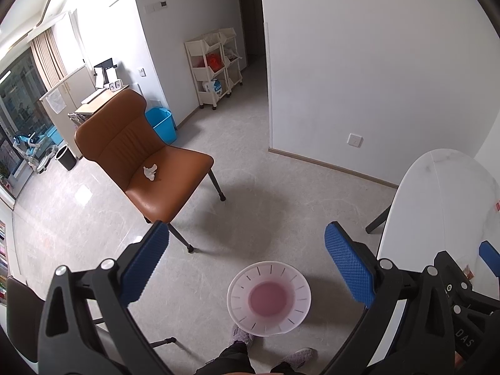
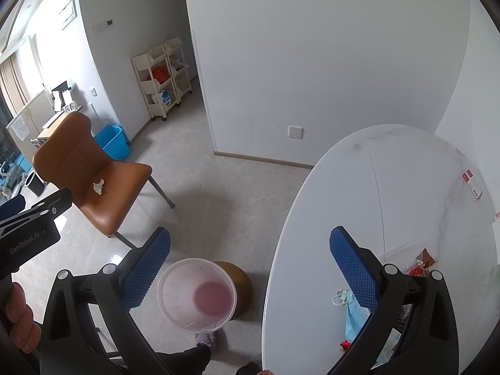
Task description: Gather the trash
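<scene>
Left gripper (image 1: 247, 262): jaws spread wide, nothing between the blue ribbed pads; held above the floor, with the bin below the gap.
Right gripper (image 2: 250, 265): jaws spread wide, empty; left pad over the floor by the bin, right pad over the table edge.
Waste bin (image 1: 268, 298): translucent white, slotted wall, pinkish bottom; stands upright on the grey tiled floor (image 1: 250, 168), just beside the table; empty as far as can be seen.
Crumpled tissue (image 1: 150, 172): white, lies on the seat of the brown chair (image 1: 140, 156), well apart from both grippers.
Table (image 2: 406, 187): white, oval, marble pattern; on the right side of both views.
Face mask (image 2: 351, 315): light blue, lies on the near part of the table, partly hidden by the right pad.
Wrappers (image 2: 422, 262): red and brown, on the table beyond the right gripper; a small red scrap (image 2: 345, 345) lies near the table edge.
Card (image 2: 473, 184): white with red print, flat at the far right of the table.
Person: feet in slippers (image 1: 242, 336) beside the bin; one hand (image 2: 18, 322) grips the left handle.
Background: blue tub (image 1: 162, 123) near the wall, black bin (image 1: 65, 156), cream shelf trolley (image 1: 215, 65).
</scene>
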Available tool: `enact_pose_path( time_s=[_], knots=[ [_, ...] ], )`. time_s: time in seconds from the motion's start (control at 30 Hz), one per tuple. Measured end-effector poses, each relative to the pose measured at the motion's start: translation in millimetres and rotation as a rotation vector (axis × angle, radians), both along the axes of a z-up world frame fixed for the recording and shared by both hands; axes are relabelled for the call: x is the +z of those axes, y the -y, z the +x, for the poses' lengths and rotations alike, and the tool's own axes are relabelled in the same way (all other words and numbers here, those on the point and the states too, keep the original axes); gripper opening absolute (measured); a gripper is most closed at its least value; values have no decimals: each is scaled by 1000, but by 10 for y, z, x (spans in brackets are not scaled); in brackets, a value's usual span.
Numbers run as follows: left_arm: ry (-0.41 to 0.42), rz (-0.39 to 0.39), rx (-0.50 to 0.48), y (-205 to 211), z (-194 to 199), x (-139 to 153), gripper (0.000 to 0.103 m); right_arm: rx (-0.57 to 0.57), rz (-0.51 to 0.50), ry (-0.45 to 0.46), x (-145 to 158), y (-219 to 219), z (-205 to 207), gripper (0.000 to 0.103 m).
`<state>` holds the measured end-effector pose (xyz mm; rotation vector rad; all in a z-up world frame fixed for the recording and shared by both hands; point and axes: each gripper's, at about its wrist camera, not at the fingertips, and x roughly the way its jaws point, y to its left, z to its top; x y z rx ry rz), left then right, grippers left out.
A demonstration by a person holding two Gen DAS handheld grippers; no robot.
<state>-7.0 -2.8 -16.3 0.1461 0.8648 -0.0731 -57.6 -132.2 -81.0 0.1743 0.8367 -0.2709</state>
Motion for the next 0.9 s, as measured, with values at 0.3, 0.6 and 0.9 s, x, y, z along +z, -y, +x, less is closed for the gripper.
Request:
enact_pose_path(
  time_s=[0.3,0.6,0.9],
  knots=[
    [-1,0,1,3,2,-1,95,0,-1,-2,-26,-3,-11,101],
    [-3,-1,0,1,10,8,95,0,-1,-1,-32,-12,-16,101],
    [-1,-1,-35,45,-32,-30,95,-8,-23,41,27,72,-127,101]
  ],
)
